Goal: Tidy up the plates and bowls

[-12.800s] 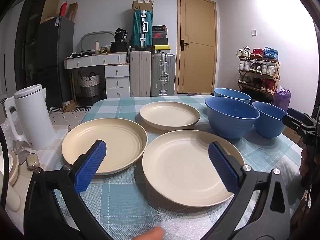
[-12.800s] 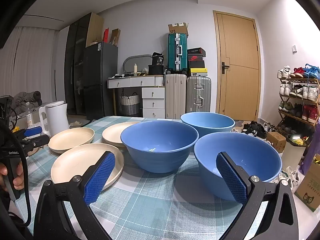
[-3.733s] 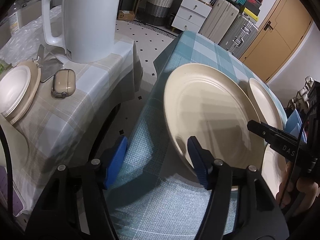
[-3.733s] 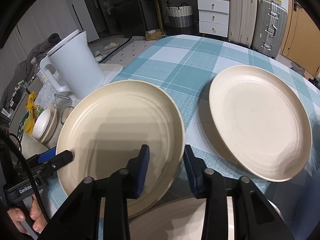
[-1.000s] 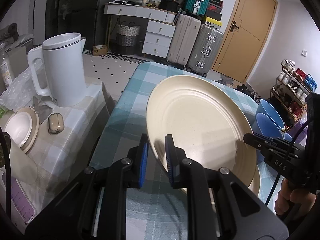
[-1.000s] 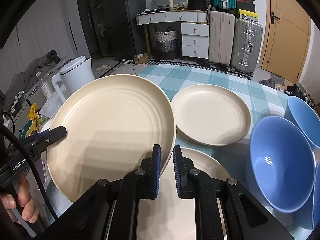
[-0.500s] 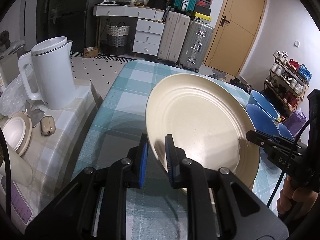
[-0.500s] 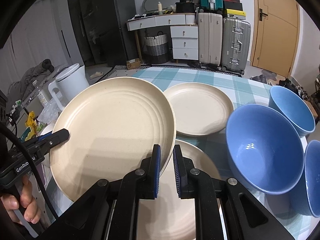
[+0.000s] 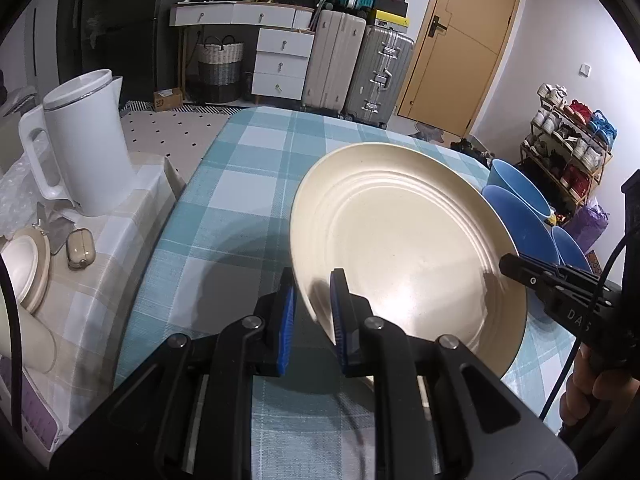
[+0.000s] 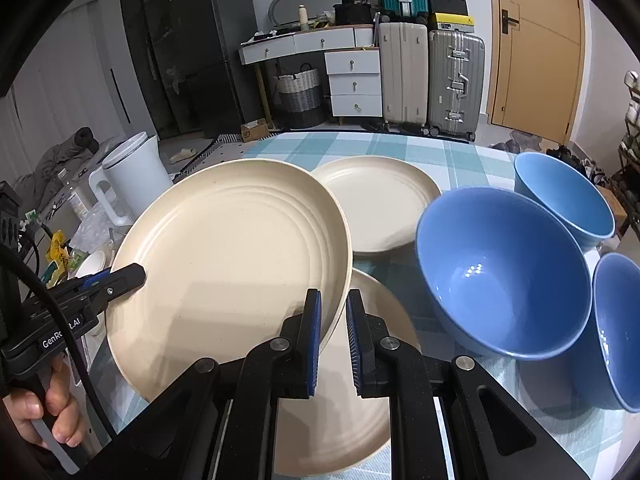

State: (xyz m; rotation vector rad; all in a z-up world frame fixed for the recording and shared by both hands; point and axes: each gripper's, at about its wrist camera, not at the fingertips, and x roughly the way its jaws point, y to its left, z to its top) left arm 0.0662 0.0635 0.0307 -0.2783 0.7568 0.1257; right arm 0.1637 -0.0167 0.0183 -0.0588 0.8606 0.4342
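A large cream plate point(image 9: 408, 248) point(image 10: 232, 256) hangs tilted above the checked table, held at opposite rims. My left gripper point(image 9: 312, 296) is shut on its near-left rim, and my right gripper point(image 10: 331, 312) is shut on its right rim. In the right wrist view the left gripper point(image 10: 120, 276) shows at the plate's left edge; in the left wrist view the right gripper point(image 9: 516, 266) shows at its right edge. Under the lifted plate lies a second cream plate point(image 10: 360, 364). A third cream plate point(image 10: 376, 200) lies farther back. Three blue bowls point(image 10: 500, 276) stand to the right.
A white kettle point(image 9: 84, 152) stands on a low side table point(image 9: 104, 240) left of the checked table point(image 9: 248, 176), with a small case point(image 9: 80, 244) and a small dish point(image 9: 22, 264). Suitcases, drawers and a door lie beyond. A shoe rack point(image 9: 568, 152) is at the right.
The held plate has shifted to the right, over the plate lying near the front edge. The blue bowls have come closer in the right wrist view. Both grips stay shut.
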